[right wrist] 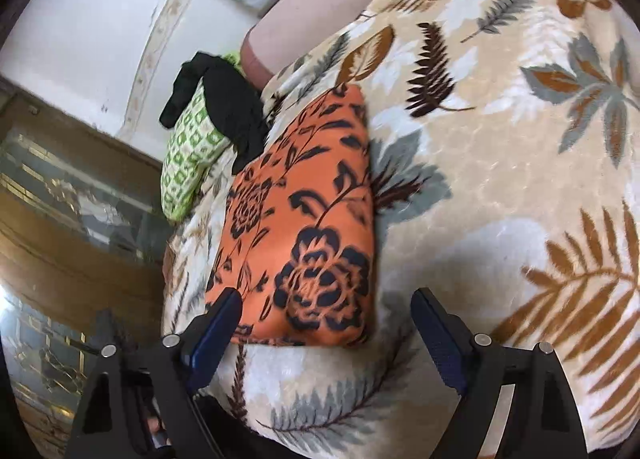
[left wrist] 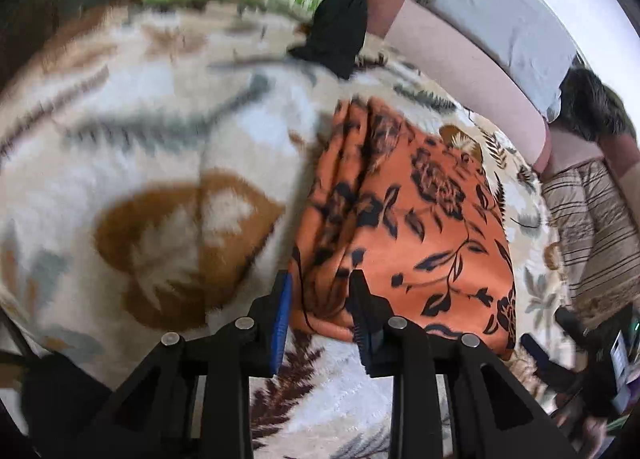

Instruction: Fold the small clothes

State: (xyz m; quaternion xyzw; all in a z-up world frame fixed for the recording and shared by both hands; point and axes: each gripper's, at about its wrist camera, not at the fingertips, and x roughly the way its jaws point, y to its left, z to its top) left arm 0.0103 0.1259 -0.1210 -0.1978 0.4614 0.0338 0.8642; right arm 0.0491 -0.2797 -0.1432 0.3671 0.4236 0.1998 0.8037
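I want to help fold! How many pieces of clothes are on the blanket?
3. The orange flowered cloth lies folded nearest. The green patterned cloth sits at the blanket's far edge, with the black garment draped over it. More may hide underneath.

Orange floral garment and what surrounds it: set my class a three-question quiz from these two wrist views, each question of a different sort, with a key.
1. True or false: the right gripper is clamped shut.
2. What is draped over the green patterned cloth? A) a black garment B) a white towel C) a red cap
3. Fill the gap: the orange floral garment lies on a blanket printed with ____.

Key: 1 false, its jaws stand wide open; 2 A; 3 leaves.
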